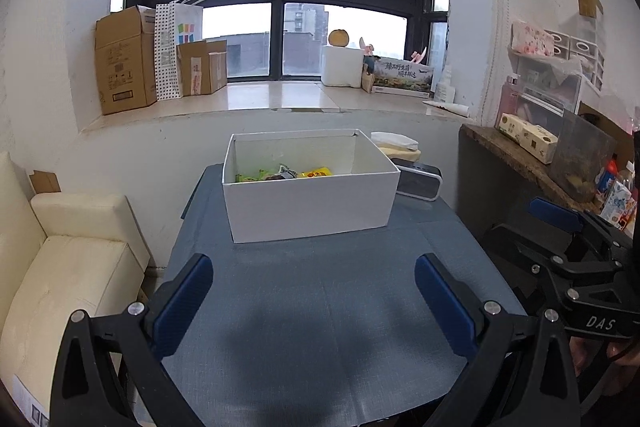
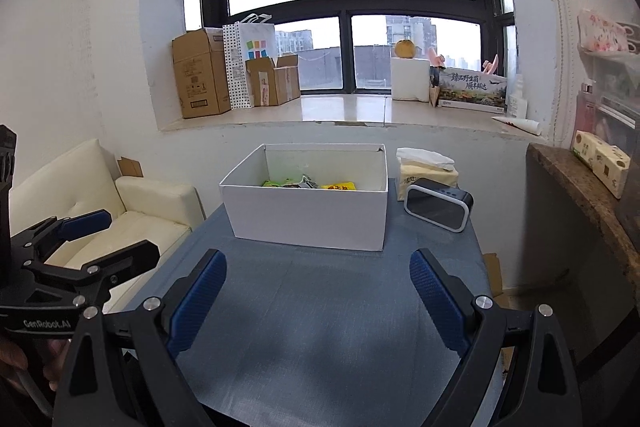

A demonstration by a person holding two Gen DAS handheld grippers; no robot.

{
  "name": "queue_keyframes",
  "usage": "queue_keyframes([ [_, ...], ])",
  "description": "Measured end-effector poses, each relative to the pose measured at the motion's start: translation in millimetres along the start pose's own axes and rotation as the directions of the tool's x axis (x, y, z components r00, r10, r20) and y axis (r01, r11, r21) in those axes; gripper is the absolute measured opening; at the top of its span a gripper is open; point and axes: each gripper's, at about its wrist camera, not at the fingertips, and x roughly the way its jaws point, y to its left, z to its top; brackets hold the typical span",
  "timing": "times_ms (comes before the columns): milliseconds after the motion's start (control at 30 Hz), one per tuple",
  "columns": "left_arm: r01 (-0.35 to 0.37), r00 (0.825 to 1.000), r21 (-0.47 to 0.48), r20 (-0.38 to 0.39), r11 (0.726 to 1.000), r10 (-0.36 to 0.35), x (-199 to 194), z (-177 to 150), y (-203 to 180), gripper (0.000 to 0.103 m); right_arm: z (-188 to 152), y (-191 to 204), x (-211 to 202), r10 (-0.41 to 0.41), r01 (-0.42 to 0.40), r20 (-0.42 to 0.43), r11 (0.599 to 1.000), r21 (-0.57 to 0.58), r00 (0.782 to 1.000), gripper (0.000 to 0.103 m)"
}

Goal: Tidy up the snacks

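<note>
1. Nearest to me, my left gripper (image 1: 314,301) and right gripper (image 2: 318,297) both hover over the bare near end of the table (image 1: 320,327), fingers spread wide and holding nothing. They sit side by side, each in view of the other's camera, so if I swing either one inward I risk knocking them together.
2. Next comes the box (image 2: 308,215), standing on the table ahead. Its near wall is tall; if I come in low, I judge a finger would catch the rim and shove or tip the box, which looks light.
3. Inside the box lie the snacks (image 2: 308,183), green, dark and yellow packets close against each other. I see only their tops over the rim, so a blind grab could pinch two at once or crush one.
4. Just right of the box stands a clock (image 2: 438,207), with tissues (image 2: 426,167) behind it. A wide right-hand sweep could knock the clock off the table.
</note>
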Motion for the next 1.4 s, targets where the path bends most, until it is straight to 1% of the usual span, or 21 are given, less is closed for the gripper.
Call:
queue_keyframes([
  [167,0.004,1.000,-0.005,-0.002,1.000,-0.004,-1.2,-0.3,-0.4,0.103,2.7,-0.6,-5.5,0.006,-0.006,0.015,1.000,0.005,1.000,0.096],
  [267,0.014,1.000,-0.008,-0.003,1.000,-0.014,-0.6,0.4,-1.0,0.103,2.2,1.1,-7.6,-0.005,0.005,0.022,1.000,-0.001,1.000,0.096],
  [1000,-0.002,1.000,-0.010,-0.010,1.000,0.002,-1.4,-0.5,1.6,0.103,1.5,0.8,-7.4,0.004,-0.004,0.017,1.000,-0.007,1.000,0.096],
  [1400,0.008,1.000,0.004,-0.012,1.000,-0.008,-1.1,0.5,-2.1,0.103,1.9,-0.3,-6.0,0.010,-0.009,0.013,1.000,-0.009,1.000,0.096],
])
